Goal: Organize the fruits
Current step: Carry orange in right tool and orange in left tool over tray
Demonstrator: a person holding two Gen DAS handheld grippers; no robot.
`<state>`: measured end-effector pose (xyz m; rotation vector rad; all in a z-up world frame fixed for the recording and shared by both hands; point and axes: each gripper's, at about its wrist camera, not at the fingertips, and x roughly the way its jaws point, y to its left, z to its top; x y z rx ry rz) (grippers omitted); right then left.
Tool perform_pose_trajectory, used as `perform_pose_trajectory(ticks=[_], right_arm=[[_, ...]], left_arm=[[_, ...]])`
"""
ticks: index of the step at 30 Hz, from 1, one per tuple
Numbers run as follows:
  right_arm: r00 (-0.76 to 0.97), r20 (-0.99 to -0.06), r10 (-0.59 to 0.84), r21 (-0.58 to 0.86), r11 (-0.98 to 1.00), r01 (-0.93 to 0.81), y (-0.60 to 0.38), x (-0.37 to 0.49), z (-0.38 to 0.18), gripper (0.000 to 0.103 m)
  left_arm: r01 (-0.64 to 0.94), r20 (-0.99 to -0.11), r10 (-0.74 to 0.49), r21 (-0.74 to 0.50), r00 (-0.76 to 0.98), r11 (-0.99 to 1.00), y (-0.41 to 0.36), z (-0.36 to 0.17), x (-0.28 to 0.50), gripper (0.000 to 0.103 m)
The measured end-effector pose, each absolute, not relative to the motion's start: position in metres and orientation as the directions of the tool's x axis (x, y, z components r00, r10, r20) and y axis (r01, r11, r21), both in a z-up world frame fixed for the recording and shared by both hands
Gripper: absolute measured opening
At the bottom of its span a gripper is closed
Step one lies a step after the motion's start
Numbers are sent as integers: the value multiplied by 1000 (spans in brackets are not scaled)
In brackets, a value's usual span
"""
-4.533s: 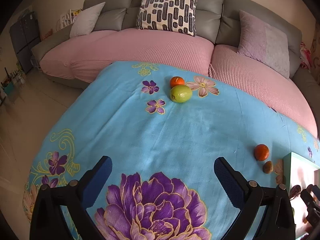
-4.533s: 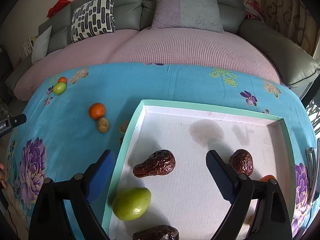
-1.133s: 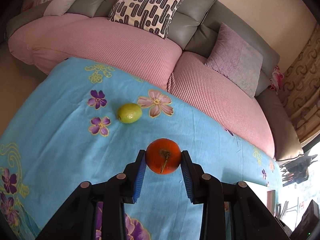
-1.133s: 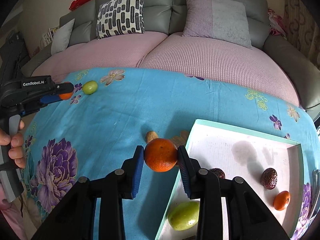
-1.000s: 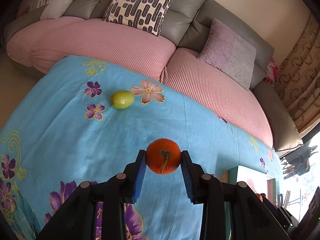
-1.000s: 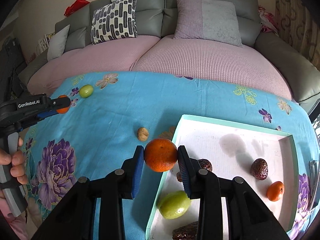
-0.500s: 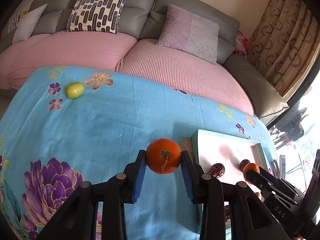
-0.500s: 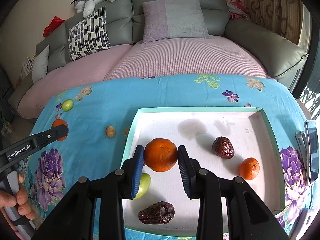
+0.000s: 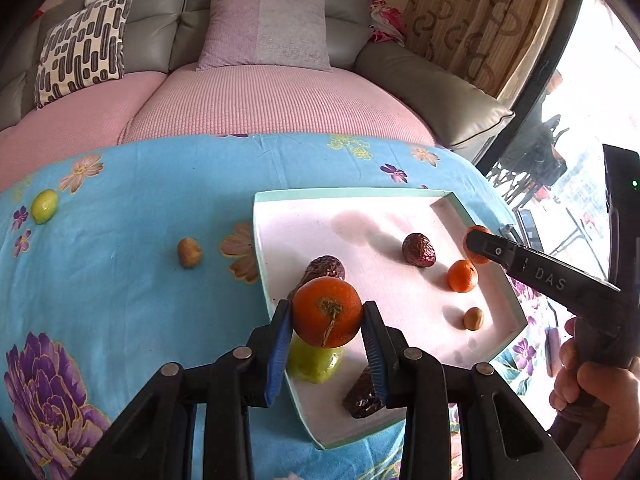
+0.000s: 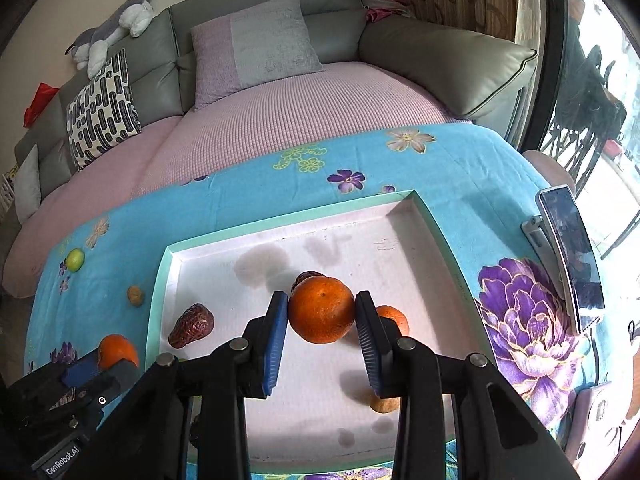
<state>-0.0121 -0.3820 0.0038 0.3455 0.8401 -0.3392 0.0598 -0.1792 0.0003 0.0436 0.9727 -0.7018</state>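
The left claw [image 9: 326, 320] is clenched on an orange [image 9: 326, 312], its blue pads pressed against both sides of the fruit, stem end facing the camera. It hangs over the near left edge of the white tray [image 9: 496, 344] with the mint-green rim. Just below and behind this orange lies a green fruit [image 9: 314, 364] inside the tray, and a dark wrinkled date [image 9: 326, 266] sits right beyond it. Further ahead and to the right are another date [image 9: 418, 250], a small orange [image 9: 462, 276] and a brown nut [image 9: 473, 318]. Out to the left, on the blue flowered cloth [image 9: 120, 280], a nut [image 9: 189, 252] lies beside the tray and a green fruit [image 9: 44, 206] lies far off near the sofa [image 9: 260, 92].

The right claw [image 10: 322, 322] grips a second orange [image 10: 322, 309] between its pads, over the middle of the tray [image 10: 432, 224]. A small orange [image 10: 394, 318] peeks out just right of its right finger, and a date [image 10: 191, 325] lies to the left. A phone [image 10: 570, 256] lies on the cloth to the far right.
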Motion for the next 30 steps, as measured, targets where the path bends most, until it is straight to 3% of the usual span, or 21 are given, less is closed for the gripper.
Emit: perform_pose_trajectory(ticks=[15,30], right_arm=[[594,-787,-166,201,842,501,-422,-29,-4,36],[555,-831,-41,215,896,388,-393,-3,-32,37]], left_arm=[[648,-762,-557,-246,331,721,-217,-20,57,37],[639,-797,-508,-208,328,740,-220,-39,60,37]])
